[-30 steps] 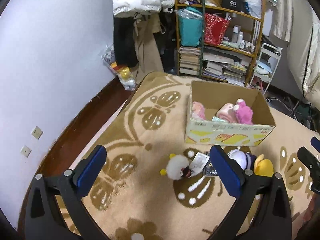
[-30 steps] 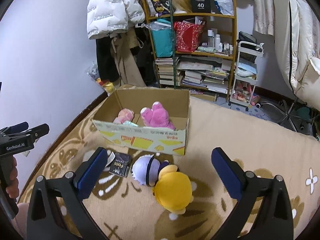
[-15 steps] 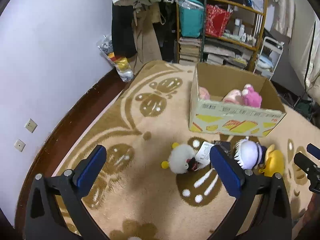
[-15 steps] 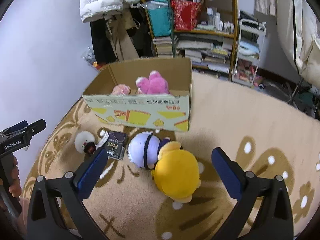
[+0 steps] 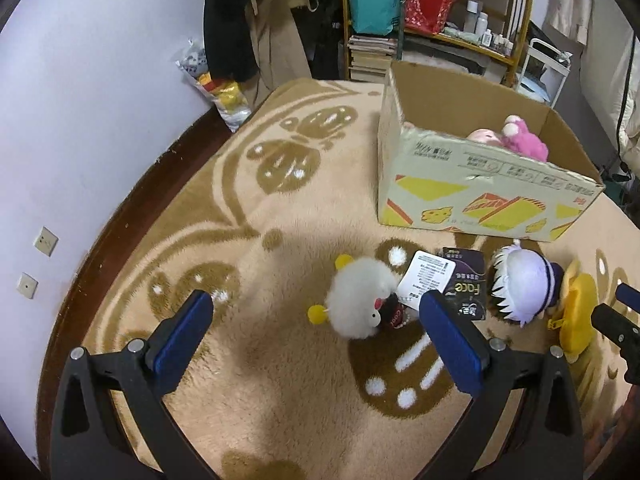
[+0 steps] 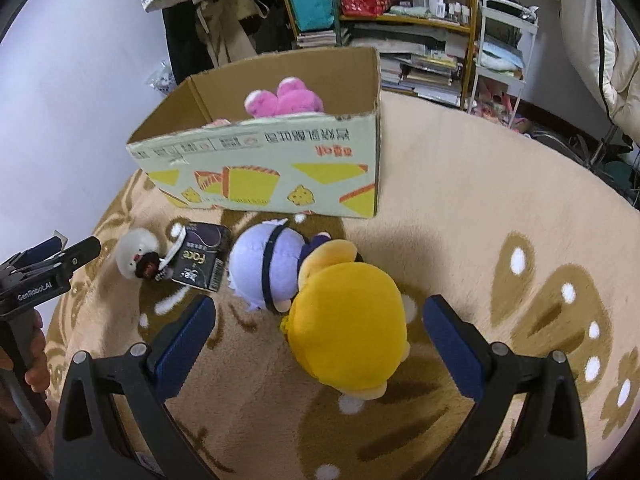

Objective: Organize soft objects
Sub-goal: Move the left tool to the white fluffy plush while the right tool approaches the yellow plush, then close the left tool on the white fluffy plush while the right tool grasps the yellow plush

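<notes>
A: Right wrist view: right gripper has fingers wide, holding nothing, hanging over the yellow plush on the rug.

B: Left side?

A: Left gripper also wide and holding nothing, above the white fluffy toy. That toy touches a paper tag and a dark packet.

B: Progress?

A: Box holds a pink plush, with a paler pink one beside it. Three soft toys are left on the rug, in a row in front of the box: the white fluffy one, a lavender doll, then the yellow one touching the doll.

B: So under halfway?

A: My read, roughly. No grasp started on either side. Can't tell if the packet counts as soft.
</notes>
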### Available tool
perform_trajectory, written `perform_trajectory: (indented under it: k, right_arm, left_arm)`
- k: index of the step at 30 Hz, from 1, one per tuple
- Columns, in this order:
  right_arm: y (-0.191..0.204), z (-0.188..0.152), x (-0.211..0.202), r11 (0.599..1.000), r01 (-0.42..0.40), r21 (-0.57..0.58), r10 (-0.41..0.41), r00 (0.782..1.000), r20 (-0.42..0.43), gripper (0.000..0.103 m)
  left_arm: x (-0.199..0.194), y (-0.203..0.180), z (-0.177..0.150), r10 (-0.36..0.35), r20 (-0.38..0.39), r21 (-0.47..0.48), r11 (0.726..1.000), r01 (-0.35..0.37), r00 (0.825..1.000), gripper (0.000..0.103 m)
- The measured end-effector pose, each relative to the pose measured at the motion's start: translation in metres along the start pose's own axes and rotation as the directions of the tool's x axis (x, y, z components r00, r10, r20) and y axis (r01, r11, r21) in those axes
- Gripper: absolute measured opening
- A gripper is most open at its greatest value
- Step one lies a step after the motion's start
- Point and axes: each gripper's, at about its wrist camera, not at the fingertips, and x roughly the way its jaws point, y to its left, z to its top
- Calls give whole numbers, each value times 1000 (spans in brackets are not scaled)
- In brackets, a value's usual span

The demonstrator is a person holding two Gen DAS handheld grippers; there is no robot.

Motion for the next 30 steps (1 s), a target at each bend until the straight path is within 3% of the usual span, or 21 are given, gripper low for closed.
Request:
perform_trajectory:
  k: [14,30]
  right_arm:
    - [-16,0,42,998,3,61,3,996,-88,103]
    - [-32,-6,56,993,29,111,-15,991,-130,103]
  left_arm:
    - [47,-13,0,-30,-61,31,999,32,998,102]
    - [77,-15,-2,-37,-107,30,999,40,994,102]
